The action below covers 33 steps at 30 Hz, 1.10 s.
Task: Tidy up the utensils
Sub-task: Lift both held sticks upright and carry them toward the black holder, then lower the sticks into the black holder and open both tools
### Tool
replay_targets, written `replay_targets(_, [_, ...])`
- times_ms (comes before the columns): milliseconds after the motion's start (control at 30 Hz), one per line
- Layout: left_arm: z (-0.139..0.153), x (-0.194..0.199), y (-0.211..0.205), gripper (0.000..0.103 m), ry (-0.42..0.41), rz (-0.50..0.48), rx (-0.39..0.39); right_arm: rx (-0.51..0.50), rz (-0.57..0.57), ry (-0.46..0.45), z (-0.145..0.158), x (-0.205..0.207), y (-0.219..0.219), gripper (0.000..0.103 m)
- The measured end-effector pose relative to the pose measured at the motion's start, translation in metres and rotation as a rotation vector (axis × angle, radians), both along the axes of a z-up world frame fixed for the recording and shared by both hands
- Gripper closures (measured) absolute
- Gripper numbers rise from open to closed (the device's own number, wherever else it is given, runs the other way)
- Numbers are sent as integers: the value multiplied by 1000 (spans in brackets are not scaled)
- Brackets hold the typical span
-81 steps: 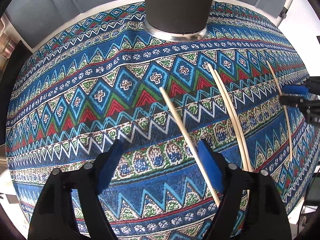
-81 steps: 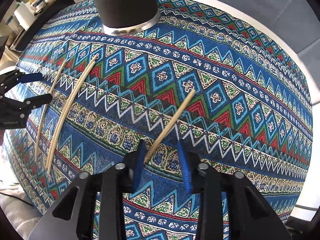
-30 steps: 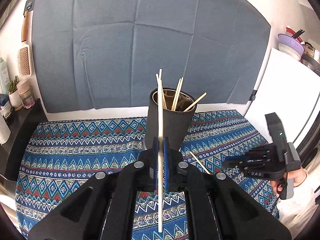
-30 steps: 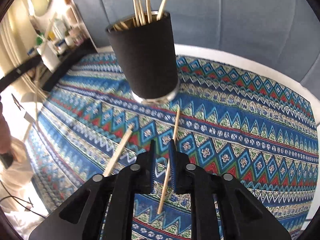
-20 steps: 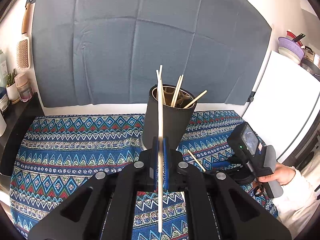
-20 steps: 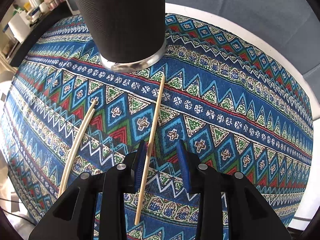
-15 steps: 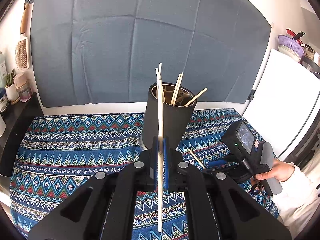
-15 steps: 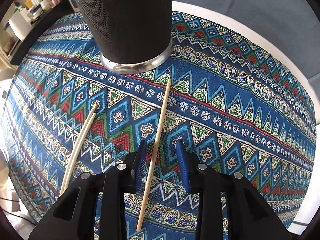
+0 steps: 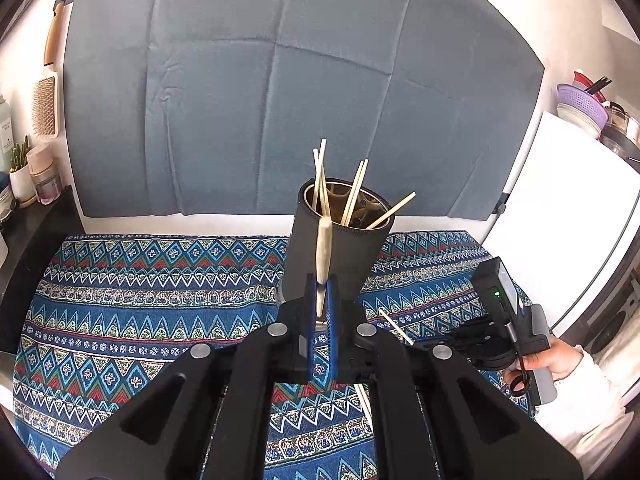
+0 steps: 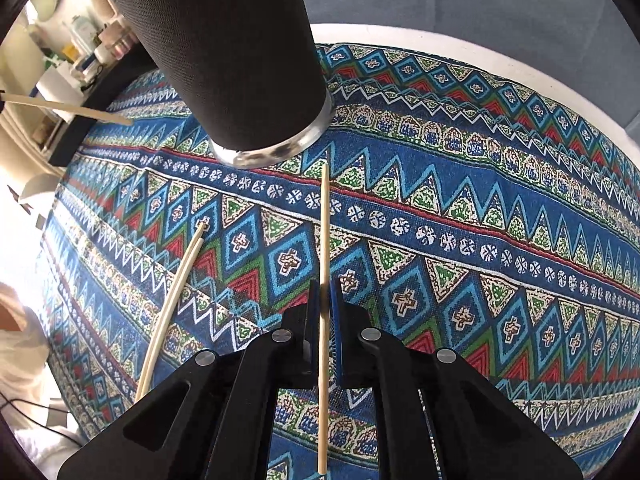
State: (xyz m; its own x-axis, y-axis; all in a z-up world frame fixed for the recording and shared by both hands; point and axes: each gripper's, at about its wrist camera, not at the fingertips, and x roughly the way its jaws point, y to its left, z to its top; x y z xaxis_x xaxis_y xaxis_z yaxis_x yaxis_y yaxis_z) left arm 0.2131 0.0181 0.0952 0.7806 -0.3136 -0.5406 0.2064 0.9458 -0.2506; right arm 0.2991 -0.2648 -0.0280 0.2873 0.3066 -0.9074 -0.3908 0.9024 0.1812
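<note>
A black cylindrical holder with several chopsticks stands at the back middle of the patterned cloth. My left gripper is shut on a pale chopstick that tilts toward the holder, its tip in front of the holder's wall. My right gripper is shut on a chopstick lying along the cloth, pointing at the holder's base. A pair of chopsticks lies on the cloth to its left. The right gripper also shows in the left wrist view, low over the cloth.
A dark grey cloth hangs on the wall behind the table. A white appliance stands on the right. A dark shelf with bottles and jars is at the left.
The chopstick in my left gripper has tipped forward and now looks shorter and blurred. My right gripper's jaws have closed on the chopstick on the cloth.
</note>
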Motion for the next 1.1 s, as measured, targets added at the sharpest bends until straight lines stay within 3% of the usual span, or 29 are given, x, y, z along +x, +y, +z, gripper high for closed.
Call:
replay_targets(167, [3,-2,-2,98,-19,2,6,111,-14,-78,31,-20,-10,98])
replay_targets(367, [6,0,-5,98,-36,-2,5,235,-10,-225,91,-37,-3,98])
replay_targets(733, [20,11,-12,98,-104,-49,-21,463,-3,-392,169,-18,11,98])
replay_targets(900, [29,17,-15,98,-191,-51,-46,565,-54,-500,186,-5,16,98])
replay_targets(1100, [46,10,-6,98,-416,5,-106,705,-85,-715,195,1,16,98])
